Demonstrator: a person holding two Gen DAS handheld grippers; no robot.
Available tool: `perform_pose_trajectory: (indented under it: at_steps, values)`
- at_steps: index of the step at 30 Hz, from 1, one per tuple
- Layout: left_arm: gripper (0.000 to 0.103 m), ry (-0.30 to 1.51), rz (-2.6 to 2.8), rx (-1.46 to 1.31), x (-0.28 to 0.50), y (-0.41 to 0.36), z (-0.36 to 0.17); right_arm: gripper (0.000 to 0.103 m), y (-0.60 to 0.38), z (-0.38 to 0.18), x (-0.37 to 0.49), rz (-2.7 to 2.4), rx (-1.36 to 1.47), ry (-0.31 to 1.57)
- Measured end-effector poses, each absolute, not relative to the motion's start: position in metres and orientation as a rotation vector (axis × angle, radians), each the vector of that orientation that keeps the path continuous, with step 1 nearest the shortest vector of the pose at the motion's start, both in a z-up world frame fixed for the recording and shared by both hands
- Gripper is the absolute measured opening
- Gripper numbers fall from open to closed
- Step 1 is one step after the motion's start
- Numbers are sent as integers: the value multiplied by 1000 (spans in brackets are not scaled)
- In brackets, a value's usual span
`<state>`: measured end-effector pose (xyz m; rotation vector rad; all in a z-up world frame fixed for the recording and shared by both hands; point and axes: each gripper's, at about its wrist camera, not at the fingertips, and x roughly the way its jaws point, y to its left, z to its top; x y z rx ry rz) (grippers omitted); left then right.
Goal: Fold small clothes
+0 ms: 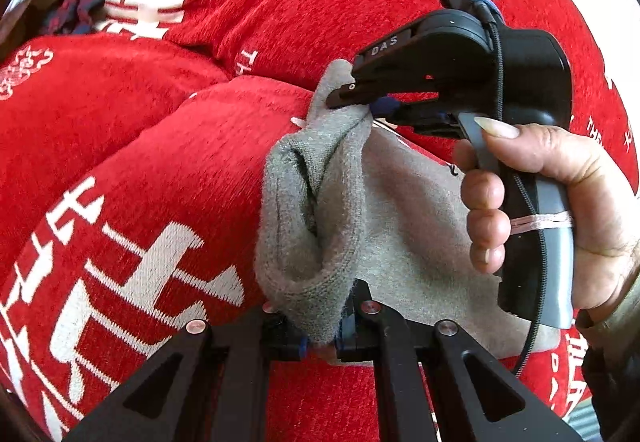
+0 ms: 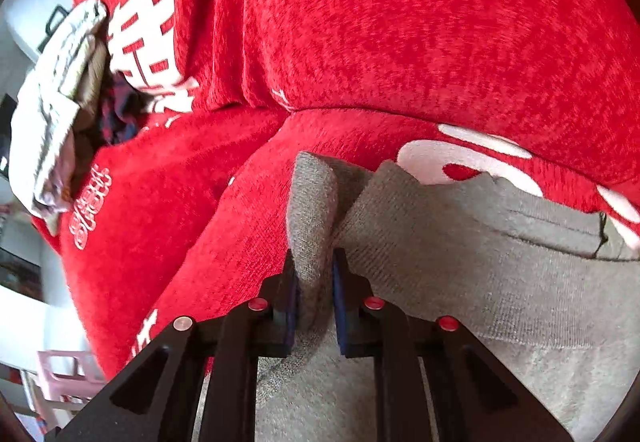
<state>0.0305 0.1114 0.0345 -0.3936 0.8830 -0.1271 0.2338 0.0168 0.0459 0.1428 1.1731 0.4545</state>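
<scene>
Two hand-held grippers: left (image 1: 320, 338) clamped on gray sock (image 1: 316, 210) | right (image 2: 316, 298) pinched onto its cuff edge | soft, light, limp; best held by edges.

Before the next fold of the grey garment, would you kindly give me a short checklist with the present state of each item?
1. Left gripper shut on the grey garment: ok, cloth sits between its pads.
2. Right gripper shut on the grey garment: ok, a ridge of cloth is pinched between the pads; the left wrist view shows its tips on an upper corner.
3. Both grips on the same garment: ok.
4. Cloth between the grips smooth: not ok, it bunches in a deep fold.
5. Red blanket beneath lies flat: not ok, it is humped and creased.
6. Far edge of the garment lined up: cannot tell, the hand hides it.
</scene>
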Motion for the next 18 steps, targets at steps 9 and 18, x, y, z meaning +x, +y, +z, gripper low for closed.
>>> perform_pose_trajectory:
  at_steps: [9, 18]
  values:
    - [10, 868, -104, -294, 31, 86, 46, 16, -23, 55, 228, 494, 252, 1138]
    - [10, 854, -113, -191, 32, 56, 63, 16, -57, 65, 223, 499, 315, 1119]
